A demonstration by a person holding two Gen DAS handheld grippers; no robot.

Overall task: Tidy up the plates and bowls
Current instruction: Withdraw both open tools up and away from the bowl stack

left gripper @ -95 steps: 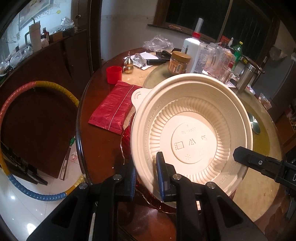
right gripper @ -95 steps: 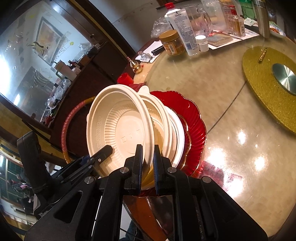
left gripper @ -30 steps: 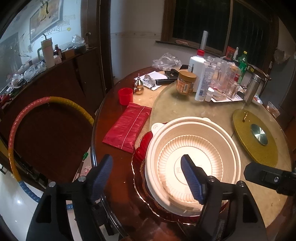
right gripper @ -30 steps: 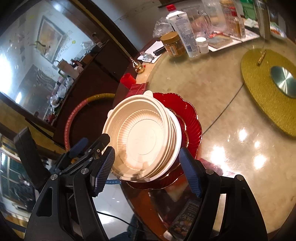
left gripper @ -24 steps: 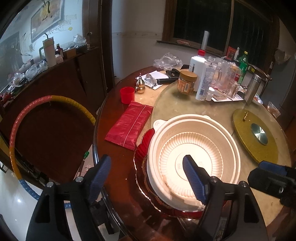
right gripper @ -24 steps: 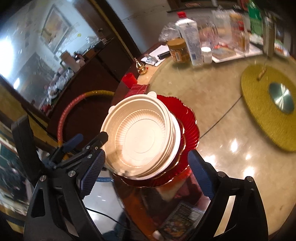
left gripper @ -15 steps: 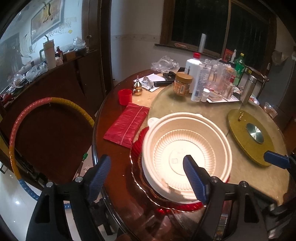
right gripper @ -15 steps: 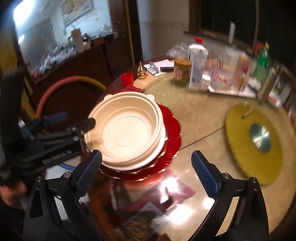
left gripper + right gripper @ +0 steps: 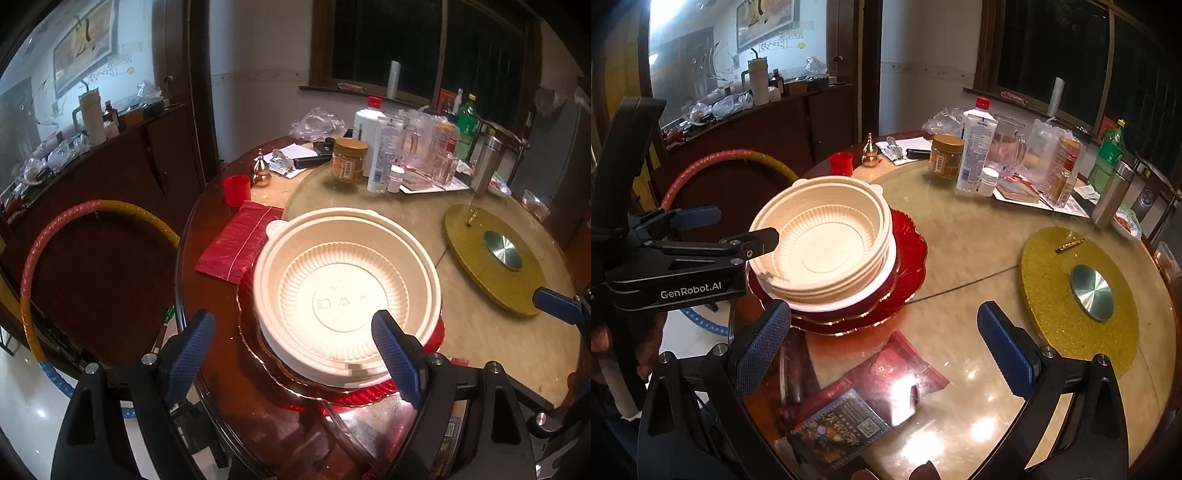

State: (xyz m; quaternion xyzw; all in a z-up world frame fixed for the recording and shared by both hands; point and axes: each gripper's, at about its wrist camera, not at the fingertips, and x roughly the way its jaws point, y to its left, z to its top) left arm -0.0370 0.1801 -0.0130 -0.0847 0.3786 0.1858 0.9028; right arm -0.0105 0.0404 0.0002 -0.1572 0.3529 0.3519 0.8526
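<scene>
Stack of cream bowls [image 9: 347,291] sits nested, mouth up, on red scalloped plates [image 9: 905,273] at the near left edge of the round table [image 9: 960,236].

Left wrist view: ribbed bowl walls, moulded marks on the flat base, small tab on the far rim. It alone shows the red packet [image 9: 240,240] lying just beside the plates toward the table's left edge.

Right wrist view: side profile of the stack, several thin rims layered, a wider white rim at the bottom, plates glossy and fluted. It alone shows the printed leaflets [image 9: 842,421] under the glass top near the front edge.

Left gripper [image 9: 295,354]: jaws wide apart, just been opening, nothing held; the bowl rim lies beyond and between the blue ridged pads.

Right gripper [image 9: 886,347]: jaws fully spread, just been opening, nothing between them, beside the stack.

Gold glittery disc [image 9: 1078,295] with a metal centre lies toward the right edge.
</scene>
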